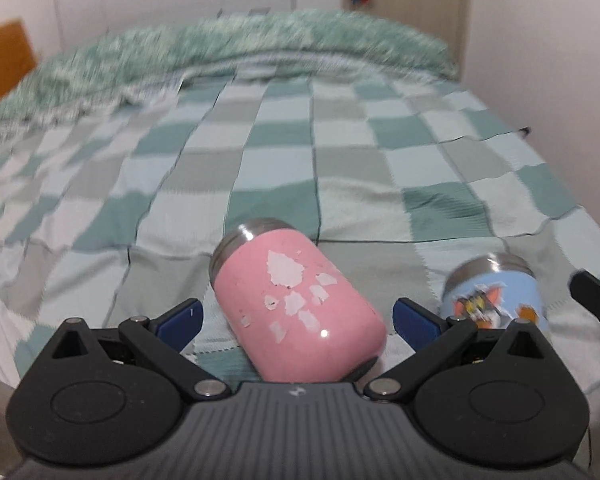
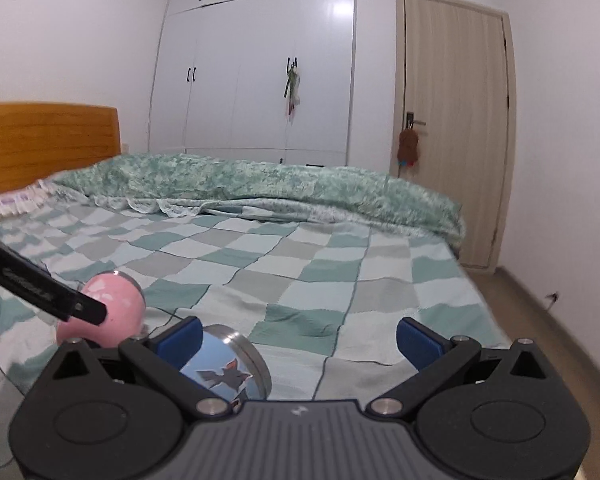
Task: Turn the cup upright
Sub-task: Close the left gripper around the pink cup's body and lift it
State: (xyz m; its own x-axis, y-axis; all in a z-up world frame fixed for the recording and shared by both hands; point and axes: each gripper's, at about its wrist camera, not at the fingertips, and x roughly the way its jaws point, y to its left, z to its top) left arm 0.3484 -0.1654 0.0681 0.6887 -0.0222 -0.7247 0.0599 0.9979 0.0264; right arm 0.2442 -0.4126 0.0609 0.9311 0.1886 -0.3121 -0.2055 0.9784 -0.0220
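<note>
A pink cup (image 1: 296, 308) with chipped paint lies on its side on the checked bedspread (image 1: 340, 140), steel rim pointing away and left. My left gripper (image 1: 296, 320) is open, its blue pads either side of the cup without closing on it. A blue cartoon cup (image 1: 496, 300) lies to its right. In the right wrist view the blue cup (image 2: 228, 372) lies on its side between the jaws, close to the left pad (image 2: 180, 340). My right gripper (image 2: 300, 344) is open. The pink cup (image 2: 112, 312) shows at left behind the left gripper's finger (image 2: 44, 288).
A rumpled green quilt (image 2: 260, 188) lies across the far side of the bed. A wooden headboard (image 2: 48, 140) stands at left. White wardrobes (image 2: 260, 72) and a door (image 2: 456, 120) are beyond. The bed's right edge drops to the floor (image 2: 540, 312).
</note>
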